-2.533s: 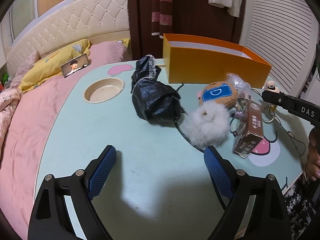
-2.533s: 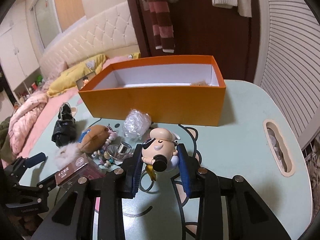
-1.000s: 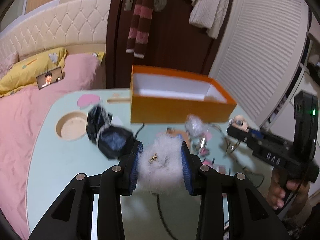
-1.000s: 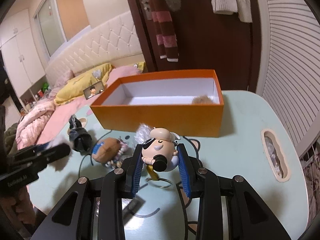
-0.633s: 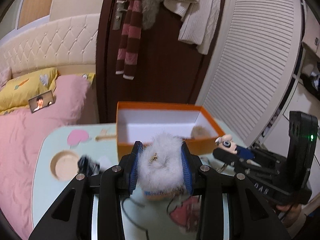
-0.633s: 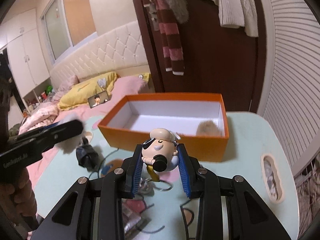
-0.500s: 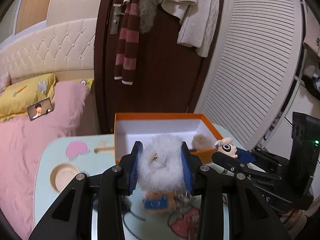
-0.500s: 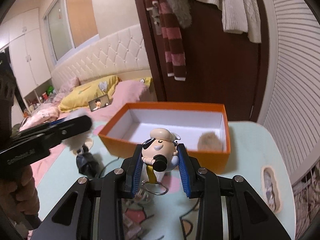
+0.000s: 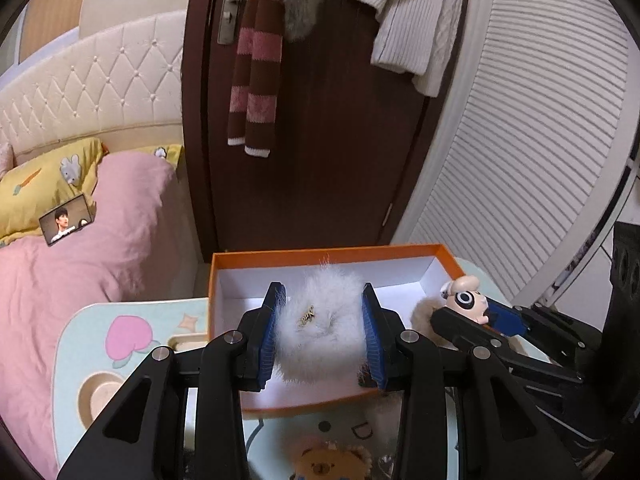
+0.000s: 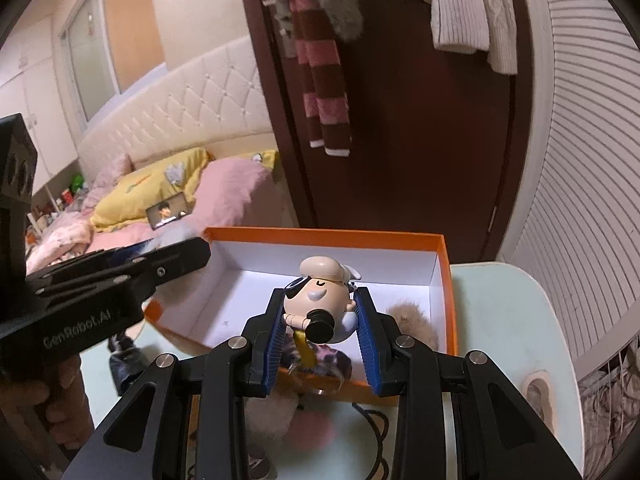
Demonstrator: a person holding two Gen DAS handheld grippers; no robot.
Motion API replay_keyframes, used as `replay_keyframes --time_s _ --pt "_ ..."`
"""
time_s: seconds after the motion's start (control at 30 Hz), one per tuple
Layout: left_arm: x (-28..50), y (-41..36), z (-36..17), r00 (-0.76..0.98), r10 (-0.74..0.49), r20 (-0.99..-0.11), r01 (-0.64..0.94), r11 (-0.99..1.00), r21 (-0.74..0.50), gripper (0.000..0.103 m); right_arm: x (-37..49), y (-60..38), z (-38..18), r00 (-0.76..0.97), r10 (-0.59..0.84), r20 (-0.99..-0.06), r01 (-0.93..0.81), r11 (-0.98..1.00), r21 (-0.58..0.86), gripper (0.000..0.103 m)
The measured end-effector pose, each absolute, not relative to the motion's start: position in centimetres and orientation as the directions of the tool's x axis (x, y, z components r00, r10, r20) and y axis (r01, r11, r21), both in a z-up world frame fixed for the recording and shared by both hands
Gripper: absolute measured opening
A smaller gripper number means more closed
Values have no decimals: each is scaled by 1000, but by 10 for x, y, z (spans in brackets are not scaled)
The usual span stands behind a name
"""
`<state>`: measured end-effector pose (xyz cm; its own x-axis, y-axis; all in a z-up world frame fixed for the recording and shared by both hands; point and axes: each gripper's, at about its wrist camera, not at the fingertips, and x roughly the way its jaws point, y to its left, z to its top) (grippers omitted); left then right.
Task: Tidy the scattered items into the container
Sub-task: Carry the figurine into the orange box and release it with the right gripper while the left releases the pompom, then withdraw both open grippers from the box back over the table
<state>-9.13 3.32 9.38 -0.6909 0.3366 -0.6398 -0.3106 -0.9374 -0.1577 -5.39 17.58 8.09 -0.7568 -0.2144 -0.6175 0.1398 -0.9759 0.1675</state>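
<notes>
Step in hand: two items carried to orange box (image 9: 332,254), both held above its open top.

White fluffy pompom (image 9: 320,330) clamped in left gripper (image 9: 322,334), jaws partly closed on fur.

Cartoon figurine (image 10: 320,300) pinched in right gripper (image 10: 322,334), keyring hanging below.

Next, judged: lowering into box, jaws opened.

Tan pompom (image 10: 410,322) already inside, right end.

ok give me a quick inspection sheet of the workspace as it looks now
surface: pale green table with cartoon prints
job's things: orange box open, white inside, a tan fluffy ball in its corner
clutter: bear plush and a black bundle on the table
grippers: left gripper shut on white pompom; right gripper shut on figurine keychain; both over the box
cables: a dark cord on the table
surroundings: bed, dark door hung with clothes, slatted panel
</notes>
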Motion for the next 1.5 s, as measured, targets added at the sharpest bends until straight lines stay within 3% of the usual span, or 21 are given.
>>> replay_keyframes --time_s 0.37,0.43,0.5,0.77,1.03,1.23,1.5 --pt "-104 37 65 -639 324 -698 -296 -941 -166 39 -72 176 53 -712 -204 -672 114 -978 176 33" --pt "-106 36 62 -631 324 -705 -288 -942 -174 46 -71 177 53 -718 -206 -665 107 -977 187 38" --pt "-105 33 61 -633 321 -705 -278 -943 -180 56 -70 178 55 -729 -204 -653 103 -976 190 53" --pt "-96 21 68 -646 346 -680 -271 -937 -220 73 -68 180 59 -738 -197 -646 101 -978 183 55" --pt "-77 13 86 -673 347 -654 -272 -937 -218 73 -56 181 71 -761 -196 -619 97 -977 189 58" --pt "-48 -20 108 -718 382 -582 -263 -923 -281 73 -36 197 85 -788 -185 -588 69 -974 215 60" --pt "-1 -43 97 -704 300 -644 -220 -954 -204 74 4 199 71 -721 -201 -663 63 -972 226 60"
